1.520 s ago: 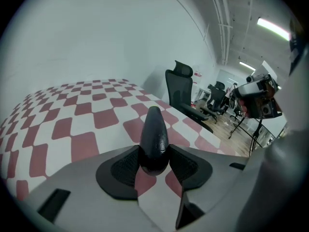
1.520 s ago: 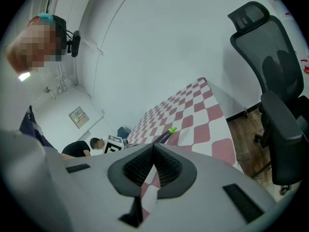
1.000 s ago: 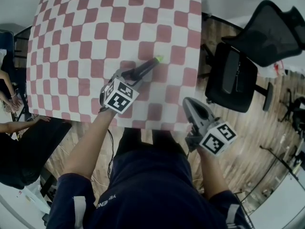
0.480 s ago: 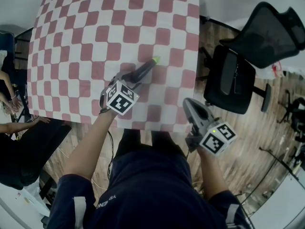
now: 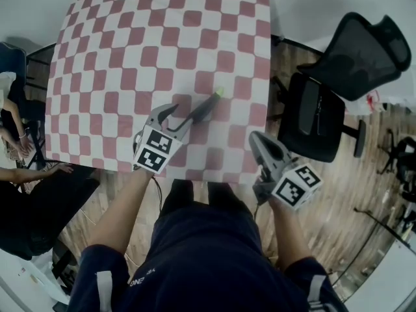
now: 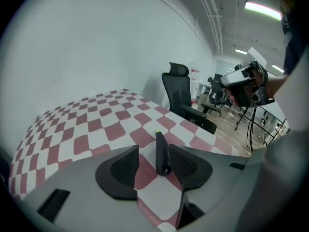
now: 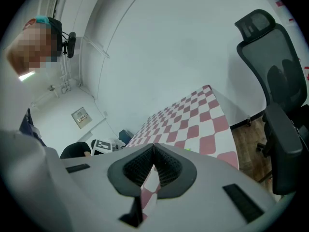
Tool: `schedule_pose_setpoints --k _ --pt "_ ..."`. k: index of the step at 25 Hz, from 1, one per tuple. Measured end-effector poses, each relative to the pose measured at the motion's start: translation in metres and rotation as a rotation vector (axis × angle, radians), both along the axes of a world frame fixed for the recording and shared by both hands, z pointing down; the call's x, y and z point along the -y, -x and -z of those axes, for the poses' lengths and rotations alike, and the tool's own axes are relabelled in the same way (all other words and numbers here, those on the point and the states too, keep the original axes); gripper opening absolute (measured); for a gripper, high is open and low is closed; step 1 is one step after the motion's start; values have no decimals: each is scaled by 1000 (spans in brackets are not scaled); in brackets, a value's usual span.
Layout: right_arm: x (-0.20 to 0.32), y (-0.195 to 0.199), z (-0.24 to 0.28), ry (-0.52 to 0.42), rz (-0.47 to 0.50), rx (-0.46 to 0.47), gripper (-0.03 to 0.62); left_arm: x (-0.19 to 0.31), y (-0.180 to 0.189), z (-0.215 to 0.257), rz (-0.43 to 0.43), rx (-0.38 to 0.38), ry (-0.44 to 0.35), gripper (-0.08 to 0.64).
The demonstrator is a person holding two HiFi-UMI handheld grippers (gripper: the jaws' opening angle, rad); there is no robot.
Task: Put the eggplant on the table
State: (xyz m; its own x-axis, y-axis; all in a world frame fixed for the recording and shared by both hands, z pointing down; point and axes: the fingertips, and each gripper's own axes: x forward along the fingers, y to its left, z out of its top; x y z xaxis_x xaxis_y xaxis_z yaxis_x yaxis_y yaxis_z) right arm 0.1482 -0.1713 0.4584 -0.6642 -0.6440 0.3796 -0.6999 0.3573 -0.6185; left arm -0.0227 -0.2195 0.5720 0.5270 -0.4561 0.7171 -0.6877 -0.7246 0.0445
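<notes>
Head view, bench [image 5: 130, 57]: red-and-white checked cloth. An office chair [image 5: 325, 103] stands on the wood floor at 3 o'clock of it.

Eggplant [image 5: 203, 109]: dark, slim, lying flat on the cloth in the bench's 5 o'clock corner, green tip toward 1 o'clock.

Left tongs [image 5: 177, 116]: at the eggplant's 7 o'clock end. In the left gripper view the left tongs [image 6: 152, 153] stand wide, now closing. The eggplant [image 6: 161, 153] shows between the pads, close to the right-hand one, and neither pad presses on it.

Right tongs [image 5: 255, 136]: at the bench's 5 o'clock edge, well apart from the eggplant. In the right gripper view the right tongs [image 7: 153, 146] are pressed together with nothing between them.
</notes>
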Motion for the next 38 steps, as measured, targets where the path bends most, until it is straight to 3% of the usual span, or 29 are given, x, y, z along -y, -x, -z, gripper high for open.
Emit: schedule_pose_setpoints --k 7,19,38 --pt "4 11 27 -64 0 -7 17 -11 16 78 77 -183 -98 83" --pt "4 38 71 -167 16 -18 17 -34 32 158 72 -371 -218 32" --pt "-6 65 100 -233 36 -17 15 -47 59 184 80 -460 -230 25"
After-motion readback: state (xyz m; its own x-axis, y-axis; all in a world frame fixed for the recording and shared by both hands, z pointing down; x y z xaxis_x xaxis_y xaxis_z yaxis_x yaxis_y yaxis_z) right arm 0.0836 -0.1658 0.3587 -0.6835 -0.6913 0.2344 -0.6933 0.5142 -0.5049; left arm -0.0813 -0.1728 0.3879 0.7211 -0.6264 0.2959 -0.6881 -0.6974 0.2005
